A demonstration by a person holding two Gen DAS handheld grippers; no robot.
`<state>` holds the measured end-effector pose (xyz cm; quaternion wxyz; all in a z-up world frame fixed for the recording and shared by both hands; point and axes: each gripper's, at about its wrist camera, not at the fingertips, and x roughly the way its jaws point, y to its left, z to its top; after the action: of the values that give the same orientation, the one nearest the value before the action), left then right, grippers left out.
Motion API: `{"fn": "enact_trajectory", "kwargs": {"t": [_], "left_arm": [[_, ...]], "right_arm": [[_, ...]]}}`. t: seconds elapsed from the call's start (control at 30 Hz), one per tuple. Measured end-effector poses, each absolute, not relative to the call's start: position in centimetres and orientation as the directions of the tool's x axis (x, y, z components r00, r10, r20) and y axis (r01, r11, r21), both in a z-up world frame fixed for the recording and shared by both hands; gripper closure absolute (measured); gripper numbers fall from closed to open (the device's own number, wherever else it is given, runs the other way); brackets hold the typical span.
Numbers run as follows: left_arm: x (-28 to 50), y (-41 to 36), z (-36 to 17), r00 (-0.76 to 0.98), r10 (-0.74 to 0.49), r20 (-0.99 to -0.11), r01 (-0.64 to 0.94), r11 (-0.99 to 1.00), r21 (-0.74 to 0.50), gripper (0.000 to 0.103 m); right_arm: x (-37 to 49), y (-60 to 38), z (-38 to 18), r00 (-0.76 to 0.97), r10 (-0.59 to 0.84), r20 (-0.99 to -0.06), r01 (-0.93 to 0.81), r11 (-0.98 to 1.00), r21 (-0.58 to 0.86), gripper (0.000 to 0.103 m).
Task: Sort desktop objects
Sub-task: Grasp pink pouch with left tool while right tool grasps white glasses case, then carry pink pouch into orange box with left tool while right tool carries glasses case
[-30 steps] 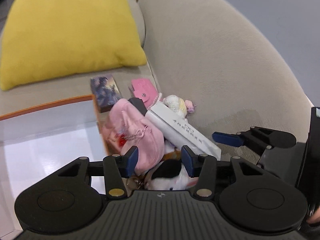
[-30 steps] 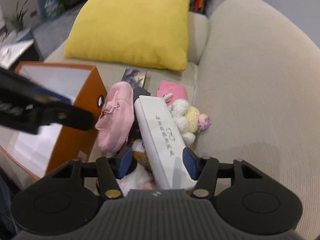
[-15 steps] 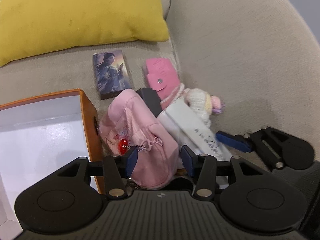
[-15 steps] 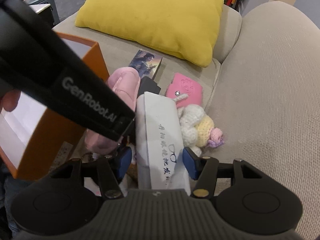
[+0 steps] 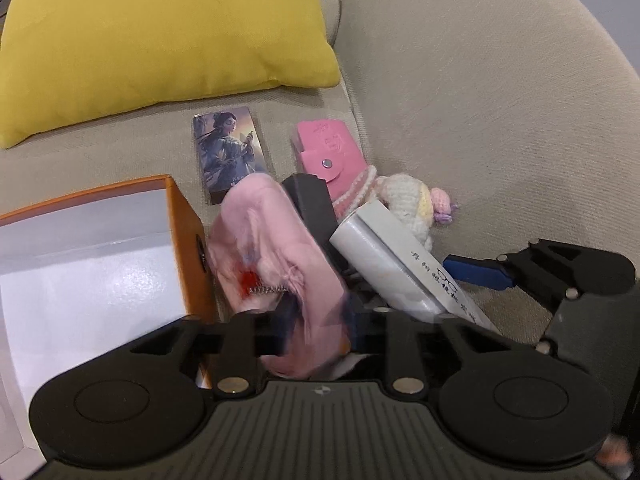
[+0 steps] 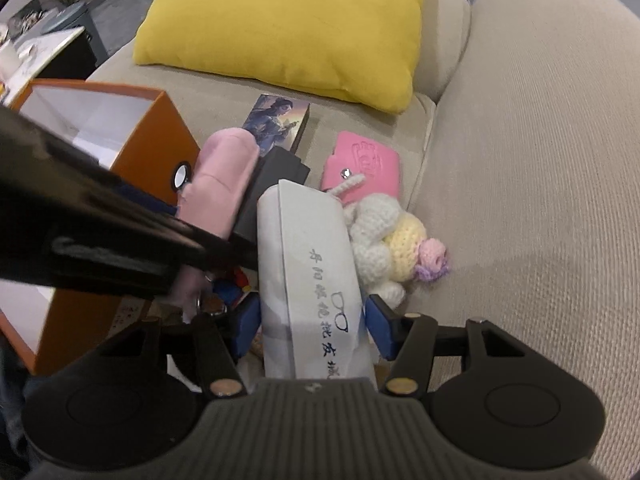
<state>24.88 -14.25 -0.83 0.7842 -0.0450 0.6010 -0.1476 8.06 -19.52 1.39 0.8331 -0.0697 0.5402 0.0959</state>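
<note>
Left tongs (image 5: pixel 316 322) are closing around a pink pouch (image 5: pixel 276 264); right tongs (image 6: pixel 312 326) straddle, perhaps touching, a white case (image 6: pixel 310 264), likely for boxing.

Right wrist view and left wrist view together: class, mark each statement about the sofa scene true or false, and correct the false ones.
1. The orange box has a white inside. True.
2. The white glasses case lies between the right gripper fingers. True.
3. The cushion is blue. False: it is yellow.
4. The crochet doll sits inside the box. False: it lies on the sofa beside the case.
5. The left gripper is closing around the pink pouch. True.
</note>
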Motion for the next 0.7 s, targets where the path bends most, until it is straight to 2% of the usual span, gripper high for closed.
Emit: {"fn": "enact_trajectory", "kwargs": {"t": [0.4,0.43,0.7], "left_arm": [[21.0,-11.9,5.3,0.378,-0.409,-0.83,0.266,0.907,-0.326,0.078],[20.7,-11.5,5.9,0.325,-0.473,-0.819,0.406,0.852,-0.331,0.078],[17.9,-5.7,9.9,0.443,-0.478,-0.758,0.391,0.864,-0.317,0.078]], "right_arm": [[7.6,-21.7,2.7,0.369,0.18,-0.912,-0.109,0.983,0.151,0.045],[7.6,-21.8,2.8,0.37,0.191,-0.909,-0.104,0.981,0.164,0.045],[7.7,-22.1,2.1,0.362,0.212,-0.908,-0.06,0.977,0.204,0.045]]}}
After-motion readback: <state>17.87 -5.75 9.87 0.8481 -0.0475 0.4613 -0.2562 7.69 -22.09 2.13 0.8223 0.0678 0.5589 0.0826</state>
